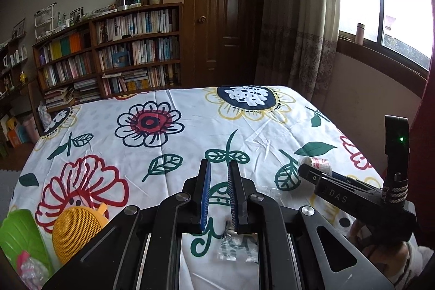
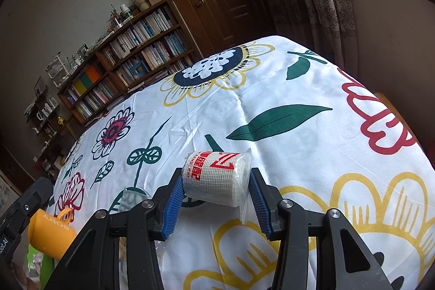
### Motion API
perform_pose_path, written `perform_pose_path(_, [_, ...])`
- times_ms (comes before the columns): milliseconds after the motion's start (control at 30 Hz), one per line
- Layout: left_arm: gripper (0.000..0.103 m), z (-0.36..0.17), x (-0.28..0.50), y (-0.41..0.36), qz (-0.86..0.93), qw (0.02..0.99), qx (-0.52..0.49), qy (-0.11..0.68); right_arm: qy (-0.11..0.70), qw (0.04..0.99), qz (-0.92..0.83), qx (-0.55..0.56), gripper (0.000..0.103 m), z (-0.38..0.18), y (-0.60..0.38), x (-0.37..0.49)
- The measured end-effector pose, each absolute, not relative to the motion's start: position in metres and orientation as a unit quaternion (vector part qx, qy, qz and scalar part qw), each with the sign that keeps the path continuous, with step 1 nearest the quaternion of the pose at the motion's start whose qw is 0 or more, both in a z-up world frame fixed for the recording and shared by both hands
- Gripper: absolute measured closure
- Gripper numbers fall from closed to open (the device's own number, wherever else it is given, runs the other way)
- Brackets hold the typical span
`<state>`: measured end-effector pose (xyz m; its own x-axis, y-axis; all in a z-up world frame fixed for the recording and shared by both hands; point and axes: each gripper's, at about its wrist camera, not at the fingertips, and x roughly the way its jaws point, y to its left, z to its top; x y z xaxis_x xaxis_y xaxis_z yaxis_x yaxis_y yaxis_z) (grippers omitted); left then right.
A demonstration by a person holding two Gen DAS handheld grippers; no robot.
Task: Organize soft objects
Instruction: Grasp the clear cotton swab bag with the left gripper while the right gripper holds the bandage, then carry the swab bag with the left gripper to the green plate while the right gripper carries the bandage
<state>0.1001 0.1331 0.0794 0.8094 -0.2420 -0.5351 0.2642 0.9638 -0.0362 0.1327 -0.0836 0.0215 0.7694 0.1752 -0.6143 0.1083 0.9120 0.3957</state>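
A white gauze bandage roll [image 2: 214, 178] with red print, still in its clear wrapper, is clamped between the blue pads of my right gripper [image 2: 216, 177], just above the floral cloth. In the left wrist view the same roll [image 1: 315, 162] shows at the tip of the right gripper [image 1: 308, 167], to the right of my left gripper. My left gripper [image 1: 219, 163] hovers low over the cloth. Its blue pads stand a narrow gap apart with only cloth visible between them. A crumpled clear plastic wrapper [image 1: 236, 246] lies under its right finger.
A table under a white floral cloth [image 1: 190, 143] fills both views. A yellow mesh speaker [image 1: 76, 230] and a green packet [image 1: 21, 235] sit at its near left corner. Beyond the far edge stand a bookshelf [image 1: 122, 50], a dark door [image 1: 225, 18] and curtains by a window.
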Motion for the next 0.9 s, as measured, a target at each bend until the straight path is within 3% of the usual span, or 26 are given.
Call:
perform_pose_path(133, [0.086, 0.069, 0.109, 0.131, -0.149, 0.938, 0.001, 0.313, 0.339, 0.917, 0.024, 0.207, 0.053, 0.021, -0.083, 0.133])
perform_pose_path(300, [0.036, 0.046, 0.115, 0.122, -0.149, 0.924, 0.004, 0.351, 0.338, 0.918, 0.028, 0.205, 0.053, 0.021, -0.083, 0.133])
perform_pose_path(533, [0.029, 0.010, 0.123, 0.101, -0.154, 0.901, 0.037, 0.404, 0.338, 0.918, 0.028, 0.205, 0.053, 0.021, -0.083, 0.133])
perform_pose_path(667, [0.019, -0.001, 0.128, 0.096, -0.156, 0.895, 0.031, 0.416, 0.338, 0.918, 0.028, 0.205, 0.053, 0.021, -0.083, 0.133])
perform_pose_path(767, [0.021, -0.004, 0.127, 0.092, -0.158, 0.901, 0.043, 0.403, 0.337, 0.918, 0.028, 0.205, 0.053, 0.021, -0.084, 0.133])
perform_pose_path(900, [0.069, 0.002, 0.122, 0.090, -0.181, 0.903, 0.037, 0.389, 0.337, 0.918, 0.027, 0.208, 0.053, 0.020, -0.084, 0.133])
